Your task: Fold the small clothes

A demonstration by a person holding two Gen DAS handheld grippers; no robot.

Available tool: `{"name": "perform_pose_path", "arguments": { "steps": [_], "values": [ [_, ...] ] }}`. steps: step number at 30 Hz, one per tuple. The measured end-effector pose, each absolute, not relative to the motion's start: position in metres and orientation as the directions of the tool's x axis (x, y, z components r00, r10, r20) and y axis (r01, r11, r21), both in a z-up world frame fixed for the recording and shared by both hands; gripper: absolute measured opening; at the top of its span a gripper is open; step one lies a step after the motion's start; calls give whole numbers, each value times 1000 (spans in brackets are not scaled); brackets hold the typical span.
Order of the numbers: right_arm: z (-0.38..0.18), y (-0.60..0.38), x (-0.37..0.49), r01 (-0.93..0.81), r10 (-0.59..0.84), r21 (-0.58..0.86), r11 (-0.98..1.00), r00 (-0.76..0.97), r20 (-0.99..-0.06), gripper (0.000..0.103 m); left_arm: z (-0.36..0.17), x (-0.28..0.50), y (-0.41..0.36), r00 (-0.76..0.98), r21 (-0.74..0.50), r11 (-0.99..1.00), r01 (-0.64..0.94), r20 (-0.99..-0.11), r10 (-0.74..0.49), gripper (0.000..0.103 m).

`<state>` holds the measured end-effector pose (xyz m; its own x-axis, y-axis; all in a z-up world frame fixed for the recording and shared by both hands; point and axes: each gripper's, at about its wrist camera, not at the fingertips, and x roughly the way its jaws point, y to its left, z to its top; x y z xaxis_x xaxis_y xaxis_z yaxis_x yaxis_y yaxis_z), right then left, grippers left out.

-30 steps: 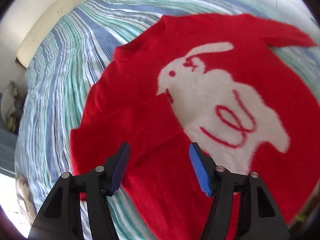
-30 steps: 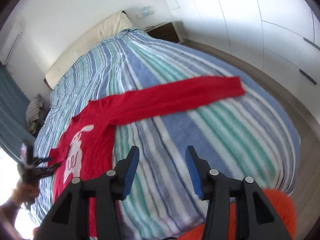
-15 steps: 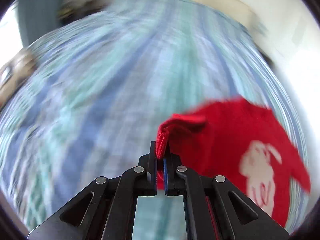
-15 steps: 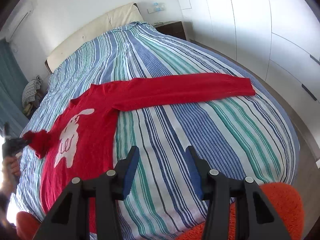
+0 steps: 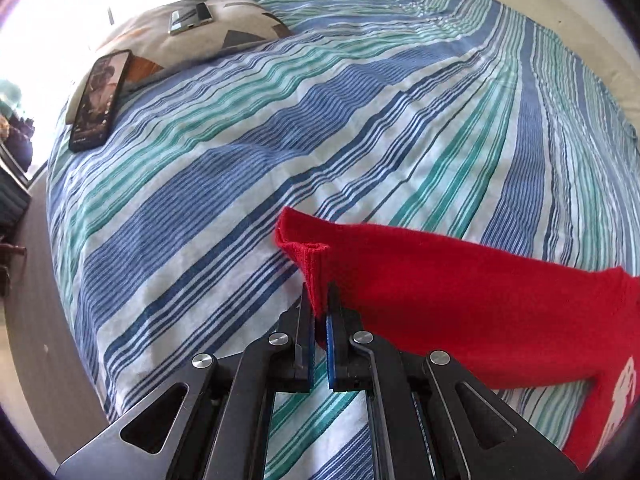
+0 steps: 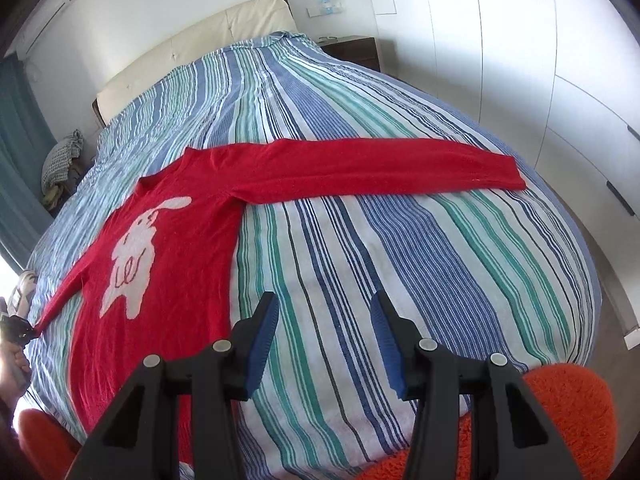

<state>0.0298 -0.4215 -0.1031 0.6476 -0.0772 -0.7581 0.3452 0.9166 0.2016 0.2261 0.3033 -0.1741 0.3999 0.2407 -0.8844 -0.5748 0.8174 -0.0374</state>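
Note:
A small red sweater [image 6: 168,216] with a white rabbit on its front lies flat on the striped bedspread [image 6: 400,280]. Its right sleeve [image 6: 380,168] is stretched straight out to the right. My left gripper [image 5: 319,312] is shut on the cuff of the left sleeve [image 5: 420,300] and holds it pulled out sideways, just above the bed. In the right wrist view that gripper shows at the far left edge [image 6: 16,326]. My right gripper [image 6: 322,324] is open and empty above the bed's near edge, beside the sweater's hem.
A patterned pillow [image 5: 188,36] with a phone [image 5: 98,100] and a smaller device [image 5: 190,18] on it lies at the bed's left side. A headboard [image 6: 192,48] and nightstand [image 6: 352,50] are at the far end. White wardrobes [image 6: 540,60] stand on the right. Orange fuzzy fabric [image 6: 560,408] is below.
My left gripper went from open over the sweater's chest to shut on the left sleeve cuff and pulled the sleeve out straight to the left. My right gripper stayed open.

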Motion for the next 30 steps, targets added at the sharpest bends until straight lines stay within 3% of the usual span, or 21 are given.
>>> {"name": "perform_pose_path", "arguments": {
  "steps": [5, 30],
  "values": [
    [-105, -420, 30, 337, -77, 191, 922, 643, -762, 48, -195, 232, 306, 359, -22, 811, -585, -903, 235, 2],
    [-106, -421, 31, 351, -91, 181, 919, 634, -768, 48, -202, 231, 315, 378, -52, 840, -539, -907, 187, 4]
  ]
}}
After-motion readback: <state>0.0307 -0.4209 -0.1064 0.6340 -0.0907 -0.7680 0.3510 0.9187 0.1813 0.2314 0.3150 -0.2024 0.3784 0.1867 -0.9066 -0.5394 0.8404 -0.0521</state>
